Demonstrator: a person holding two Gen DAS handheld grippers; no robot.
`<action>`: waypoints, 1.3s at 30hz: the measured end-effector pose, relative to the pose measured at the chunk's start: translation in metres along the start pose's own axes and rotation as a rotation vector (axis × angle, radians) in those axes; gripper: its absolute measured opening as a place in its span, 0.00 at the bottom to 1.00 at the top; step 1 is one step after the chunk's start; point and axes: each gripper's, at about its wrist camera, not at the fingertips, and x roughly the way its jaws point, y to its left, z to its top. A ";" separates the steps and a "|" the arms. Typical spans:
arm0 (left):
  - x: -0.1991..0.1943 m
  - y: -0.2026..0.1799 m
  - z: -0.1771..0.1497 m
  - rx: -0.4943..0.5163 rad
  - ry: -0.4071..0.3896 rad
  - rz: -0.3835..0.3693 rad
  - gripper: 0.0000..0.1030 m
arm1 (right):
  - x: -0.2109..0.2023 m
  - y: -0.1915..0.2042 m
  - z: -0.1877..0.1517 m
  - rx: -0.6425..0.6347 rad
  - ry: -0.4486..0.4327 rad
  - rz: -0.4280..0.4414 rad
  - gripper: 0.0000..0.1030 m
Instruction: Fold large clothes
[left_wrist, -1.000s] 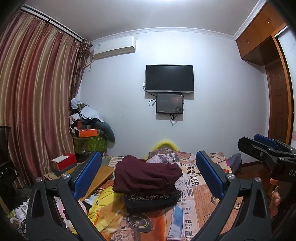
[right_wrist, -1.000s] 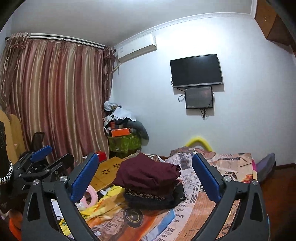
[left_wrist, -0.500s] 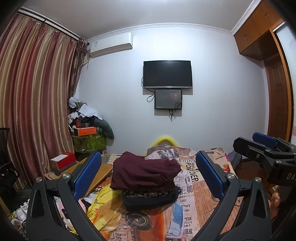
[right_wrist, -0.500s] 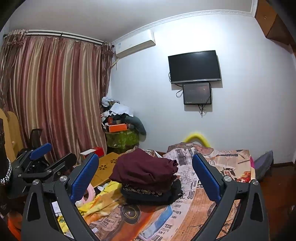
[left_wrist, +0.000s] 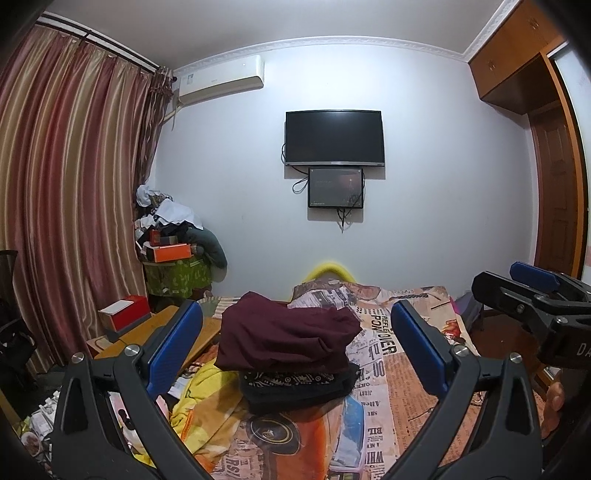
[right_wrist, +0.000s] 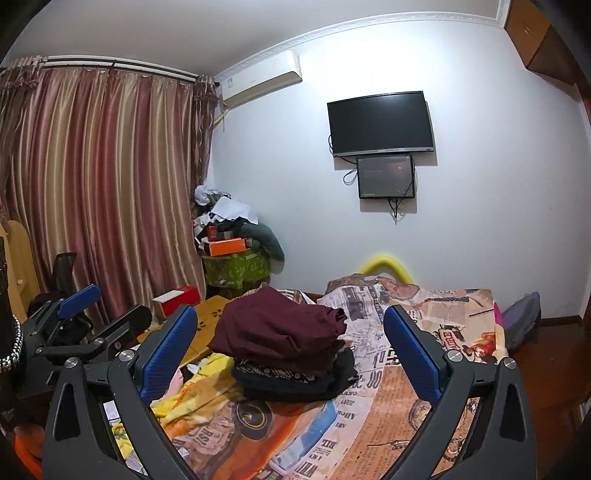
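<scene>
A folded maroon garment (left_wrist: 284, 339) lies on top of a folded black patterned garment (left_wrist: 299, 387), stacked on a bed with a newspaper-print cover (left_wrist: 384, 373). The stack also shows in the right wrist view (right_wrist: 280, 332). My left gripper (left_wrist: 295, 347) is open and empty, held above the bed in front of the stack. My right gripper (right_wrist: 288, 347) is open and empty too, level with the stack. The right gripper shows at the right edge of the left wrist view (left_wrist: 532, 291); the left gripper shows at the left of the right wrist view (right_wrist: 81, 317).
A yellow blanket (left_wrist: 199, 402) lies crumpled at the bed's left side. A wooden side table (left_wrist: 147, 332) with a red box (left_wrist: 125, 314) stands left of the bed. Striped curtains (left_wrist: 74, 206), a cluttered corner pile (left_wrist: 173, 236), a wall TV (left_wrist: 334, 138) and a wardrobe (left_wrist: 554, 166) surround it.
Both grippers have tilted down and drawn a little closer to the stack, which sits higher and larger in view. Both stay open and empty.
</scene>
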 end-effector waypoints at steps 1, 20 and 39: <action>0.001 0.000 0.000 -0.002 0.001 -0.001 1.00 | 0.000 0.000 0.000 0.000 0.002 -0.002 0.97; 0.009 0.004 0.000 -0.045 0.031 -0.043 1.00 | 0.005 -0.003 -0.002 0.004 0.029 -0.011 0.97; 0.017 0.007 -0.002 -0.071 0.045 -0.068 1.00 | 0.013 -0.008 -0.005 0.005 0.043 -0.030 0.97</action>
